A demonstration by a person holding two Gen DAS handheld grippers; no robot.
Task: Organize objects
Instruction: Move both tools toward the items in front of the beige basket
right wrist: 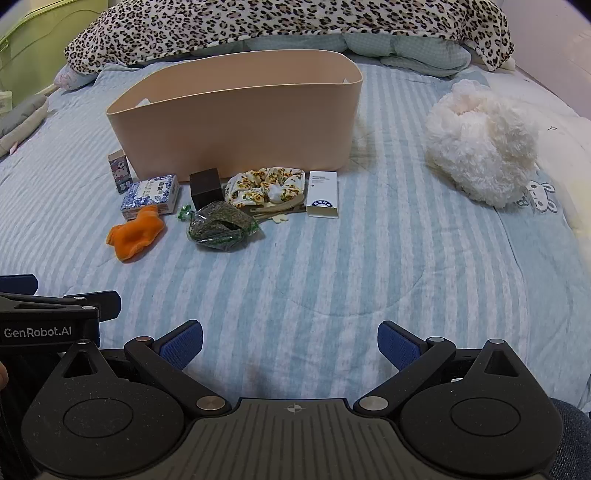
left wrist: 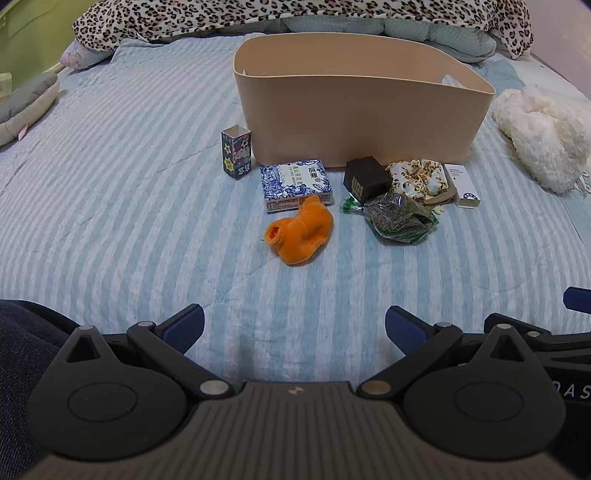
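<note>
You're over a striped blue-and-white quilt (left wrist: 110,206) covering the bed, leopard-print blanket (right wrist: 280,26) heaped along the far edge. Beige bin (left wrist: 362,122) stands upright mid-bed, mouth up; you can't see what, if anything, lies inside. Right of it, well apart, a fluffy white plush (right wrist: 480,147) lies on the quilt.

The things to organize sit in a loose row just in front of the bin's near wall. Left to right: a small cartoon-printed carton (left wrist: 237,152), upright with its top open, just beside the bin's left corner; a blue-and-white patterned box (left wrist: 295,182) lying flat; a black cube box (left wrist: 364,179); a sunflower-print scrunchie (right wrist: 266,184); a white slim box (right wrist: 322,194) lying flat at the right end. Nearer you, an orange knit piece (left wrist: 301,230) touches the front of the patterned box, and a clear bag of dark green dried stuff (right wrist: 219,225) lies against the black cube. Some pale flat pieces poke out under the scrunchie; too hidden to tell what.

Your left gripper (left wrist: 294,332) hovers low over bare quilt, jaws spread wide, nothing between them. Your right gripper (right wrist: 290,343) likewise: released, empty, just beside the left, both well short of the row.
</note>
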